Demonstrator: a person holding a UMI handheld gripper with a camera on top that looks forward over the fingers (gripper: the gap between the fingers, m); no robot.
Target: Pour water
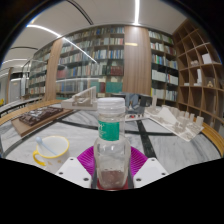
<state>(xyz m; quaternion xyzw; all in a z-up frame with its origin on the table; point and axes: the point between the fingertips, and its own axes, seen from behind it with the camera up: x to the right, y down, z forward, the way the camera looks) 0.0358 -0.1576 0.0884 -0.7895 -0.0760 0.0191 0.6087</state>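
A clear plastic bottle [112, 150] with a white cap and a green neck band stands upright between my gripper's fingers [112, 168]. Both purple pads [86, 160] press against its sides, so the gripper is shut on it. The bottle looks nearly empty. A white cup [52, 150] with a yellow rim and handle sits on the table to the left, just ahead of the left finger.
A wooden table [70, 125] stretches ahead. A dark tray with things on it [35, 117] lies at the far left. White racks or containers [178, 122] stand to the right. Tall bookshelves [100, 60] fill the background.
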